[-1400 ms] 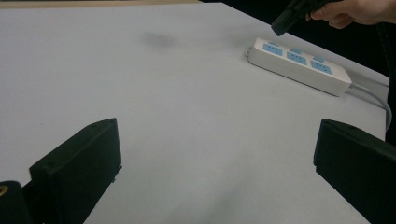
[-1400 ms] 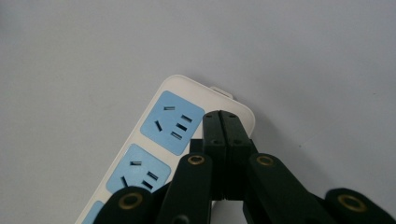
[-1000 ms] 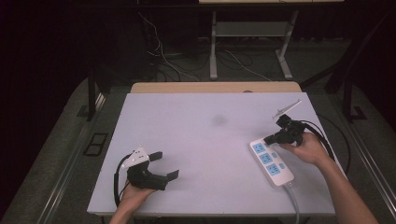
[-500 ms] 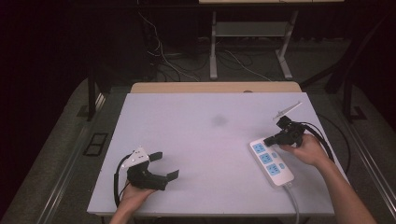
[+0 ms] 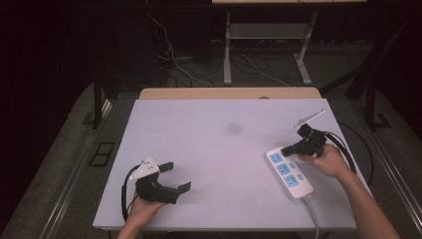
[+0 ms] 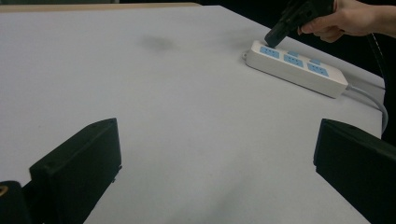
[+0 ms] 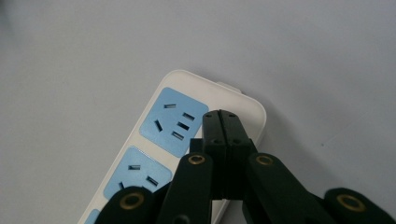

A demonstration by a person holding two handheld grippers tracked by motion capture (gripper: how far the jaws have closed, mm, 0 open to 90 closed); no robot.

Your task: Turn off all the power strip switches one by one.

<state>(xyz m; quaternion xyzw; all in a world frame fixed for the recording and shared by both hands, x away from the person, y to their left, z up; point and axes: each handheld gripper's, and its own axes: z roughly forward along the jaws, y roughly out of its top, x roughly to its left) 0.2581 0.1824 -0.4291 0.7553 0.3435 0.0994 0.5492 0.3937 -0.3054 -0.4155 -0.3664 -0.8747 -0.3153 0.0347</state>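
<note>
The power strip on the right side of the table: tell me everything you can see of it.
The power strip is a white, plastic-looking bar lying flat on the white table, near its right edge, set diagonally. It carries three blue socket panels in a row, each with a small blue switch beside it. A grey-white cable leaves its near end and runs off the table's front. The right hand-held gripper, jaws closed together, has its tip at the far end, beside the farthest socket panel; actual contact is unclear.
</note>
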